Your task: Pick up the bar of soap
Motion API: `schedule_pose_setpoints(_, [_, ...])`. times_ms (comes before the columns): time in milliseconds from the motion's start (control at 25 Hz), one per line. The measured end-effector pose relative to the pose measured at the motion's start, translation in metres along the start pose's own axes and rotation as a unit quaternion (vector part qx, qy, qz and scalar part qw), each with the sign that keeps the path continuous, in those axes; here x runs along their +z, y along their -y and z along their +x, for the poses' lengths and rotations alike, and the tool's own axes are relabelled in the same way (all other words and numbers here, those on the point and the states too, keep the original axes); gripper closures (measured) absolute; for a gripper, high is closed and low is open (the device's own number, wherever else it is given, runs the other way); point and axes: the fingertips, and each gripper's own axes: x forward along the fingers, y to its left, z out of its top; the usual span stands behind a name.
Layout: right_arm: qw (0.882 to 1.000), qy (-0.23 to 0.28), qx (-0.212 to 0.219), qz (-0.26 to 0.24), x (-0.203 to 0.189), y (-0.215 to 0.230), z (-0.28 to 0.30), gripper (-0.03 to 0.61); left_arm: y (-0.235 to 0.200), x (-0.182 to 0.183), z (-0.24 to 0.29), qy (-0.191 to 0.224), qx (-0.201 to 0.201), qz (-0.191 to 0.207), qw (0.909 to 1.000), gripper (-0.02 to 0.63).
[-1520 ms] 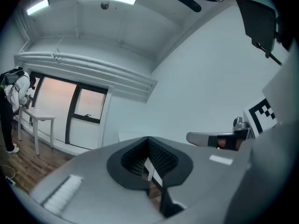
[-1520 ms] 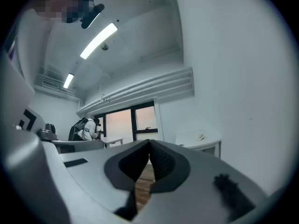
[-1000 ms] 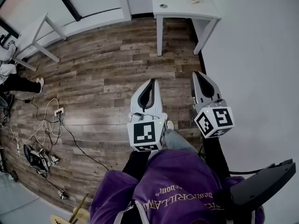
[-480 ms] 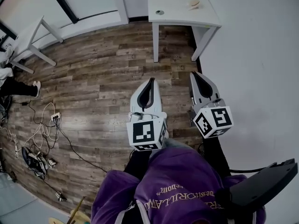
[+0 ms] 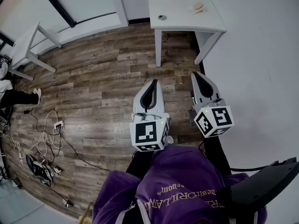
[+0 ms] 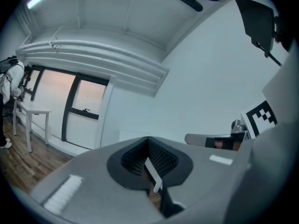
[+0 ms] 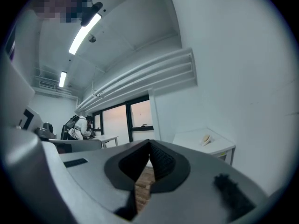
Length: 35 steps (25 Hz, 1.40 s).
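Note:
The bar of soap (image 5: 198,7), a small cream-coloured lump, lies on the white table (image 5: 180,3) at the far end of the room, near the wall. It shows small in the right gripper view as well, the soap (image 7: 206,138) on the table top (image 7: 196,136). Both grippers hang over the wooden floor, well short of the table. My left gripper (image 5: 153,82) is shut with nothing in it, as the left gripper (image 6: 148,139) view confirms. My right gripper (image 5: 195,73) is shut and empty too, the right gripper (image 7: 149,143) pointing toward the table.
A small round grey object (image 5: 162,17) sits on the table's near left part. Another white table (image 5: 30,36) stands at the left, and a person (image 7: 79,126) stands by the windows. Cables and a power strip (image 5: 58,124) lie on the floor at the left. A white wall (image 5: 261,69) runs along the right.
The head view has shifted a little, so the white table now sits slightly lower and further right in frame. Both grippers stay shut, in much the same place.

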Motion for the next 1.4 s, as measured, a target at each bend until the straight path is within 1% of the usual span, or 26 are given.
schedule_pose_setpoints(200, [1.0, 0.008, -0.015, 0.0, 0.009, 0.012, 0.052, 0.569, -0.029, 0.013, 0.044, 0.002, -0.015, 0.006, 0.9999, 0.607])
schedule_pose_setpoints(360, [1.0, 0.008, -0.026, 0.005, 0.012, 0.019, 0.083, 0.568, -0.052, 0.015, 0.068, -0.005, -0.013, 0.008, 0.9999, 0.607])
schedule_pose_setpoints(640, [0.999, -0.007, -0.038, 0.013, -0.001, 0.023, 0.121, 0.569, -0.082, -0.001, 0.1, -0.031, -0.013, -0.006, 0.9994, 0.607])
schedule_pose_setpoints(760, [0.999, -0.013, -0.047, 0.014, -0.006, 0.036, 0.129, 0.568, -0.086, -0.01, 0.115, -0.042, -0.016, -0.011, 0.9989, 0.607])
schedule_pose_setpoints(920, [0.998, -0.012, -0.06, 0.019, -0.005, 0.06, 0.146, 0.568, -0.087, -0.012, 0.144, -0.043, -0.022, -0.015, 0.9987, 0.607])
schedule_pose_setpoints(1080, [0.999, -0.009, -0.05, 0.015, -0.002, 0.084, 0.176, 0.569, -0.093, -0.013, 0.182, -0.04, -0.011, -0.013, 0.9991, 0.607])
schedule_pose_setpoints(1400, [1.0, -0.004, -0.024, 0.012, 0.02, 0.146, 0.249, 0.569, -0.091, 0.005, 0.274, -0.028, 0.001, -0.003, 0.9996, 0.607])
